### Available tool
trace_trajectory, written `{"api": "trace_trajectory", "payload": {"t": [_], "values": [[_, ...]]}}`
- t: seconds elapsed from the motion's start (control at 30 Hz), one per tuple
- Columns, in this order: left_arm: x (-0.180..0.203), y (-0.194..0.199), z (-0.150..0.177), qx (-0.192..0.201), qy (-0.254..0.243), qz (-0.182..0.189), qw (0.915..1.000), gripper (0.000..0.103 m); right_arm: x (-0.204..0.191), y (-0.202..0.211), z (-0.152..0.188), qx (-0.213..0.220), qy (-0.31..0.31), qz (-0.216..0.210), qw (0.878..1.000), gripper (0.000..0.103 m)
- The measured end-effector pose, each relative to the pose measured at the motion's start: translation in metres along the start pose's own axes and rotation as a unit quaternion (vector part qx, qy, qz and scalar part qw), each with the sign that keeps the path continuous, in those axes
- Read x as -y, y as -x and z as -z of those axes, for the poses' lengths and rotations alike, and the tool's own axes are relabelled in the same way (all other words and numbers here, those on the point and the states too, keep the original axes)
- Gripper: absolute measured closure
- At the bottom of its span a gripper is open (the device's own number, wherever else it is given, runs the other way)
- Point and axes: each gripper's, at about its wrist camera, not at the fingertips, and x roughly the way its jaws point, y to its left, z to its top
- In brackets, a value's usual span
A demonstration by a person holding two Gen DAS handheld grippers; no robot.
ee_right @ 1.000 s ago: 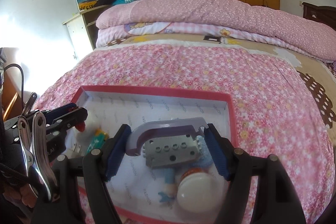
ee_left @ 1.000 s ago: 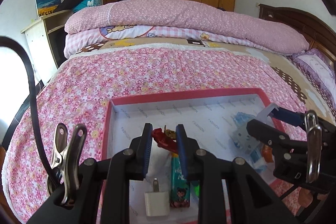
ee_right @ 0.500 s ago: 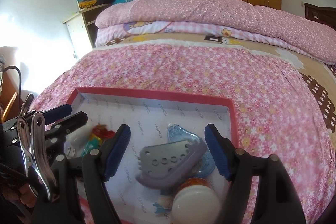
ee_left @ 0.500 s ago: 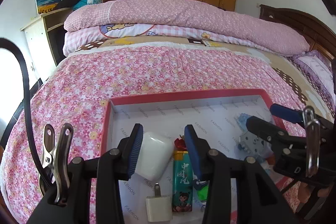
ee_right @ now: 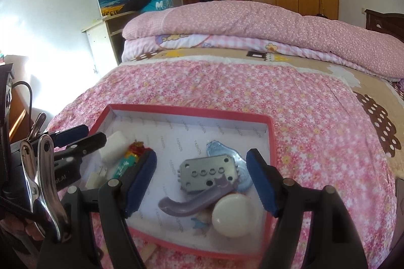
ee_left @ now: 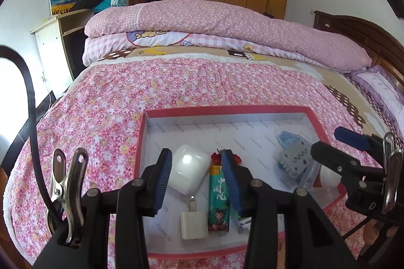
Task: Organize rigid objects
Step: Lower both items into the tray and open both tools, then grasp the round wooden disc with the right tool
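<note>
Red-rimmed tray (ee_left: 228,109) on the flowered bed (ee_left: 106,102); left hand-held gripper (ee_left: 197,179) open and empty above white case (ee_left: 188,171) and lighter (ee_left: 218,200); right hand-held gripper (ee_right: 202,183) wide open, empty, over grey perforated block (ee_right: 208,174) and white knob (ee_right: 233,214).

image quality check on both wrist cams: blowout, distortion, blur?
Left wrist: strong fisheye bend, black vignette corners, window glare blown out at the left edge; box sharp. Right wrist: same bend, sunlit wall overexposed at left; gripper fingers slightly soft, white round lid bright but not clipped.
</note>
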Motion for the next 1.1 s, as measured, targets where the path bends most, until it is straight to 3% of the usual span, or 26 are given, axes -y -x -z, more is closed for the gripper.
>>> {"api": "trace_trajectory", "payload": {"t": [0.47, 1.1], "values": [[0.000, 0.041, 0.026, 0.006, 0.009, -0.004, 0.9999, 0.060, -0.013, 0.048, 0.046, -0.010, -0.013, -0.023, 1.000, 0.028], [-0.005, 0.073, 0.081, -0.016, 0.023, -0.009, 0.9996, 0.060, -0.033, 0.071, 0.117, -0.044, 0.017, -0.004, 0.999, 0.028]]}}
